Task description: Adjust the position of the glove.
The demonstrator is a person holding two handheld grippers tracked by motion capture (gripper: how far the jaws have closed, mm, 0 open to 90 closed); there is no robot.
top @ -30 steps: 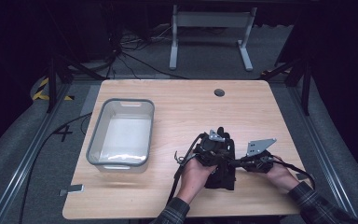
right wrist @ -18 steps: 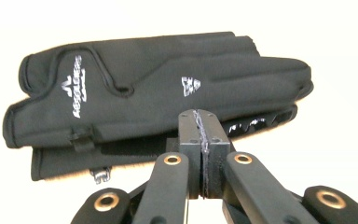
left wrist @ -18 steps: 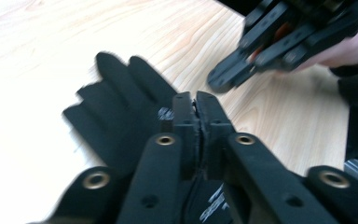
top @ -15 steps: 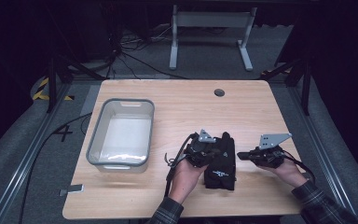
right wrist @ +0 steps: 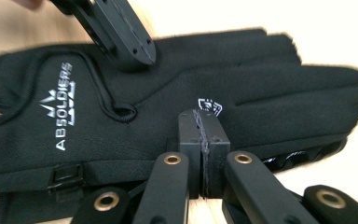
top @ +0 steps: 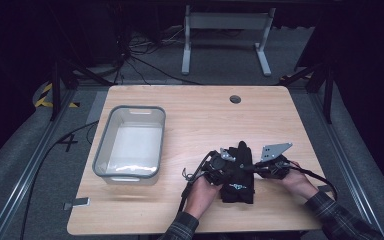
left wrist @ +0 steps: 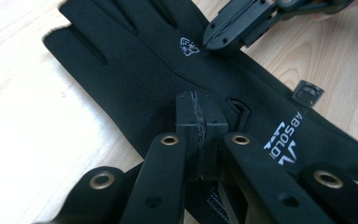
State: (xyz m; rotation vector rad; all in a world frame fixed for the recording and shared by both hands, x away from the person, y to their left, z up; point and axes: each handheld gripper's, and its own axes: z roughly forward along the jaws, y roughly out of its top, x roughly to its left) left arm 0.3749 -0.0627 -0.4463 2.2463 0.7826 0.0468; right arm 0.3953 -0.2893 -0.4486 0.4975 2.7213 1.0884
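Near the bench's [top: 145, 220] front edge, your left tool [left wrist: 199, 122] and right tool [right wrist: 203, 135] press closed, pinching nothing, on the black glove [top: 238, 172]. Cloth may slide or bunch. Farther left, the bin [top: 105, 145] stands well apart.

Both forearms come in from the bottom edge of the high view, sleeves in dark plaid, angled toward each other. The left hand [top: 202, 189] wraps the left gripper [top: 226, 167] from below; its jaws are pressed together, pads meeting along a thin seam in the left gripper view. The right hand [top: 294, 176] holds the right gripper [top: 252, 169] pointing leftward, its grey three-cornered plate up, jaws likewise closed flush. The two gripper tips sit near each other.
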